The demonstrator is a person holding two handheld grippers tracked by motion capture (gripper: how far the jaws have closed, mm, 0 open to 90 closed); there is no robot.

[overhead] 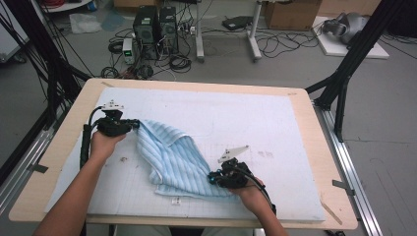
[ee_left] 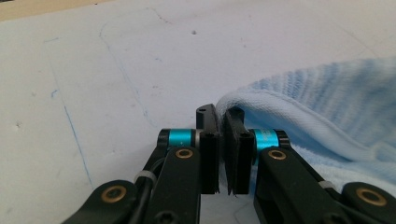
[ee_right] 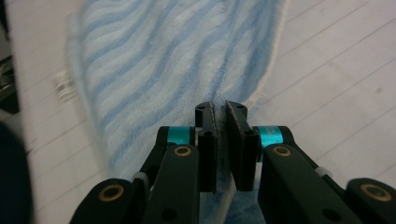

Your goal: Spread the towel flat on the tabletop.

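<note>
A light blue striped towel (overhead: 172,157) lies bunched on the white mat (overhead: 255,118), left of centre. My left gripper (overhead: 134,125) is at its upper left corner, which rises off the mat to the jaws. In the left gripper view the gripper (ee_left: 220,116) is shut, with the towel's (ee_left: 327,102) hem running in at its tips. My right gripper (overhead: 212,178) is at the towel's lower right corner. The right gripper view has that gripper (ee_right: 220,112) shut on the towel's (ee_right: 154,70) pale edge, which passes between its pads.
The mat covers a wooden table (overhead: 196,83) with bare mat to the right and behind the towel. A small white tag (overhead: 175,200) lies near the front edge. Beyond the table are computer towers (overhead: 155,29), cables and black frame legs (overhead: 344,73).
</note>
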